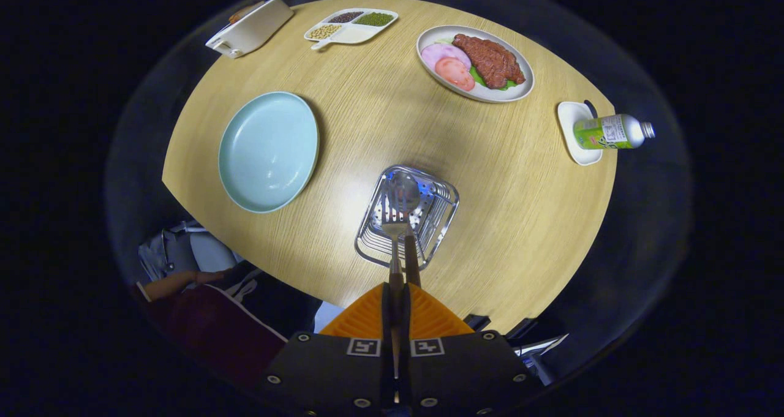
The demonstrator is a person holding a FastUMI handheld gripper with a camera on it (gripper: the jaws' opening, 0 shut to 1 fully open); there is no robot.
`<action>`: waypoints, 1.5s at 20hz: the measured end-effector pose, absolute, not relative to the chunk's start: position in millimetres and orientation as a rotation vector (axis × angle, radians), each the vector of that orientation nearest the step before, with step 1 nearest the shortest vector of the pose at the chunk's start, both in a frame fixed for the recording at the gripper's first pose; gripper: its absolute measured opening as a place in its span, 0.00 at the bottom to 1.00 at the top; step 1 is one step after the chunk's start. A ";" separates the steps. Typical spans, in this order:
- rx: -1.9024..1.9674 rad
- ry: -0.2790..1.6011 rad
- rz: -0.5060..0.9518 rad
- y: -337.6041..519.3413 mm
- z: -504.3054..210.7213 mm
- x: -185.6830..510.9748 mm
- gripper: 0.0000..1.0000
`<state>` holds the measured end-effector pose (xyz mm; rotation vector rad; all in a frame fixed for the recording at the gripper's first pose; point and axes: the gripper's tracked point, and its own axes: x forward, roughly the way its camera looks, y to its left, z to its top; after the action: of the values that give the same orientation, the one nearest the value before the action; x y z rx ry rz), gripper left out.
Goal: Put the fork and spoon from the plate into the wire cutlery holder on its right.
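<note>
Above the table (490, 221), the gripper (398, 282) hangs with its fingers drawn close together, pinching the handles of both the fork (394, 221) and the spoon (405, 191); the two handles run side by side out from between the fingers, and the working ends point ahead, directly over the holder (441, 212).

As for progress, the plate (268, 151) lies bare to the left of the holder, so I judge the pick-up done for both pieces at once; what remains is the drop itself, lowering the pair into the holder and letting go; whether the tips are already inside the rim or only poised above it, I cannot tell from this angle.

The fork shows metal tines and a handle that darkens toward the fingers; the spoon has a shiny rounded bowl reaching a little farther ahead than the tines, with a brownish handle; the two lie nearly parallel and touching or almost so. The holder is a squarish basket of bright wire with a perforated bottom, standing upright on the wood; it looks light, so a snagged tine could shift it.

Beyond it, well apart, sit a dish of meat (475, 63), a divided tray (351, 25), a white box (250, 27), and a bottle (612, 131) lying on a small white tray; a person's arm (177, 284) shows below the table's near edge.
</note>
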<state>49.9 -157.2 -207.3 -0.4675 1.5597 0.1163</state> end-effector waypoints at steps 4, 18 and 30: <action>-0.381 1.597 0.074 -154.7 -210.1 52.2 0.05; -0.207 1.299 0.048 -128.1 -175.8 78.2 0.86; -0.094 0.608 0.012 -103.7 -59.3 59.4 0.99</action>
<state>59.4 -103.7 -59.3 -0.0942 0.6080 0.0119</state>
